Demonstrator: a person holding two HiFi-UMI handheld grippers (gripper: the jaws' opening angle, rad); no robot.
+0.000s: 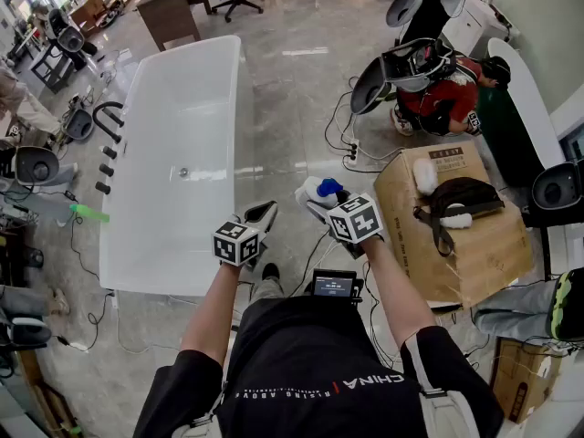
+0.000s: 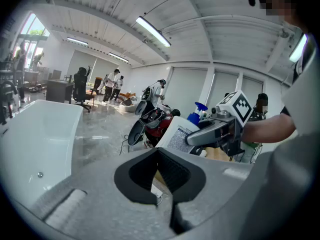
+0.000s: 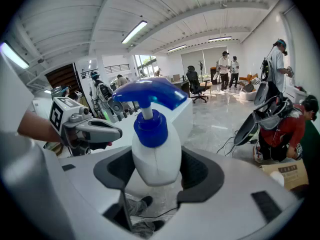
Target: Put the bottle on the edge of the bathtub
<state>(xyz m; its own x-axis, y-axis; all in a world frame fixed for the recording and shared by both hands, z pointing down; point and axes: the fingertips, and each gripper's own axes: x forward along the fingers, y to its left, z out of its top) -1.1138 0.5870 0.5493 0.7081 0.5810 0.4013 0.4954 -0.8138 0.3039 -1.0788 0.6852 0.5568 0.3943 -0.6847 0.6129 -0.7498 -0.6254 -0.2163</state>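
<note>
Bathtub (image 1: pixel 173 108) ahead-left, rim bare | pump bottle (image 3: pixel 152 149) held in the air beside it, its body clamped by right gripper (image 3: pixel 152 170) | left gripper (image 2: pixel 159 156) closed, empty | we swing left, set the base flat on the rim, then release gently.

the black shirt (image 1: pixel 301 363) carries white print, seen upside down: "china" and, smaller, "rising above". the cardboard box (image 1: pixel 484 254) has dark print on top, too small to read, as is the bottle (image 2: pixel 176 136) label
</note>
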